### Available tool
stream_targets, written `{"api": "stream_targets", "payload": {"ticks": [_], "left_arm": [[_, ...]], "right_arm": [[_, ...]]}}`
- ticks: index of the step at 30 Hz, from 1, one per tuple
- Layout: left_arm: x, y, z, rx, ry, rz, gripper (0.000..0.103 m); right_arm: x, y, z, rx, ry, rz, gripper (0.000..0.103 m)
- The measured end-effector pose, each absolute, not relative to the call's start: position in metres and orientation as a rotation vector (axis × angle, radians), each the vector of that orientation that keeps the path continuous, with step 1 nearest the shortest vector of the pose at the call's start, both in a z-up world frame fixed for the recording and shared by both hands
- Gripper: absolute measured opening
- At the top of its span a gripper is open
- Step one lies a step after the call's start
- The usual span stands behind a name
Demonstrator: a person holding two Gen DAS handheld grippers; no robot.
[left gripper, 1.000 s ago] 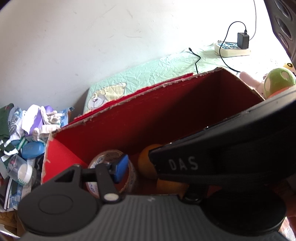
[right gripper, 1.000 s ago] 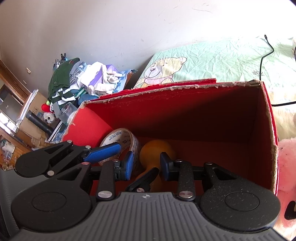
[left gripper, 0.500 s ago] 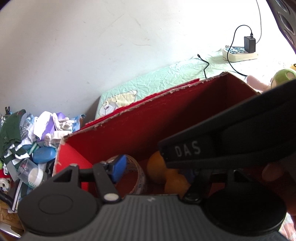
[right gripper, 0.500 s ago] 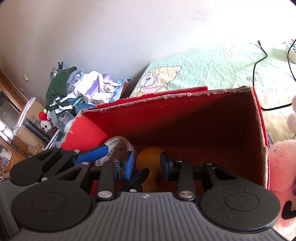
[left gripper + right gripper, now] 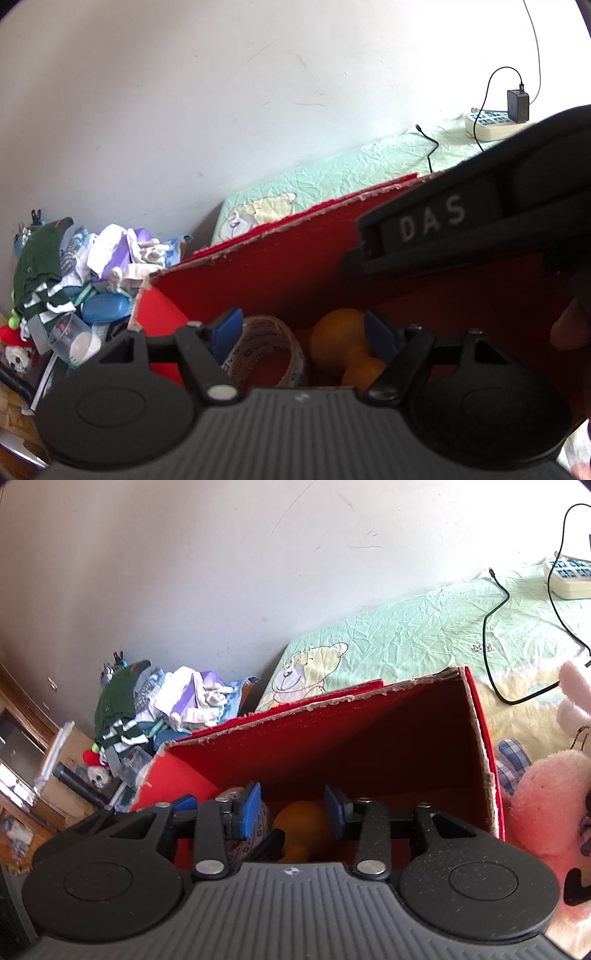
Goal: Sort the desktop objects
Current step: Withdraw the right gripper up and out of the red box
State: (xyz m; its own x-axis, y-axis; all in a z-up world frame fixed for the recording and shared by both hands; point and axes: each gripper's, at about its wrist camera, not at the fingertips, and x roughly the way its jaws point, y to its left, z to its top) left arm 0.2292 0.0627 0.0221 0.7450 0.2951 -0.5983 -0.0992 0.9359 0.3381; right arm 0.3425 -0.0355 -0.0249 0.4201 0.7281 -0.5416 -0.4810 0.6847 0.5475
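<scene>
An open red cardboard box (image 5: 258,280) (image 5: 388,738) lies below both grippers. Inside it are a roll of printed tape (image 5: 273,350) (image 5: 264,825) and an orange gourd-shaped object (image 5: 338,338) (image 5: 299,821). My left gripper (image 5: 304,332) hangs over the box's near edge; its jaws are opening and the blue pads grip nothing. My right gripper (image 5: 292,810) is beside it, jaws also opening, with the orange object showing beyond the gap, untouched. The right gripper's black body (image 5: 432,221) crosses the left wrist view. A blue left fingertip (image 5: 184,803) shows in the right wrist view.
A heap of clothes and clutter (image 5: 74,266) (image 5: 155,709) lies left of the box. Behind it is a green bear-print sheet (image 5: 424,627) with a power strip (image 5: 495,123) and a black cable (image 5: 498,635). A pink plush toy (image 5: 546,805) sits right of the box.
Both grippers' jaws have spread wider. In the left wrist view the right gripper's body has risen from the lower right to the upper right, uncovering the left gripper's right finger and the orange object.
</scene>
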Motion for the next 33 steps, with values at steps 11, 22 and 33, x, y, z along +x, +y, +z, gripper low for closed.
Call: {"api": "stream_targets", "payload": {"ticks": [11,22,33], "left_arm": [[0.194,0.072,0.027,0.22,0.635,0.322,0.09],[0.138,0.052,0.028,0.198,0.511,0.355,0.1],[0.097,0.036,0.025,0.066,0.474,0.401,0.103]], "right_arm": [[0.325,-0.051,-0.02,0.378,0.758,0.728,0.044],[0.266,-0.077,-0.016,0.389,0.595,0.779,0.053],[0.209,-0.112,-0.02,0.411,0.435,0.766,0.059]]}}
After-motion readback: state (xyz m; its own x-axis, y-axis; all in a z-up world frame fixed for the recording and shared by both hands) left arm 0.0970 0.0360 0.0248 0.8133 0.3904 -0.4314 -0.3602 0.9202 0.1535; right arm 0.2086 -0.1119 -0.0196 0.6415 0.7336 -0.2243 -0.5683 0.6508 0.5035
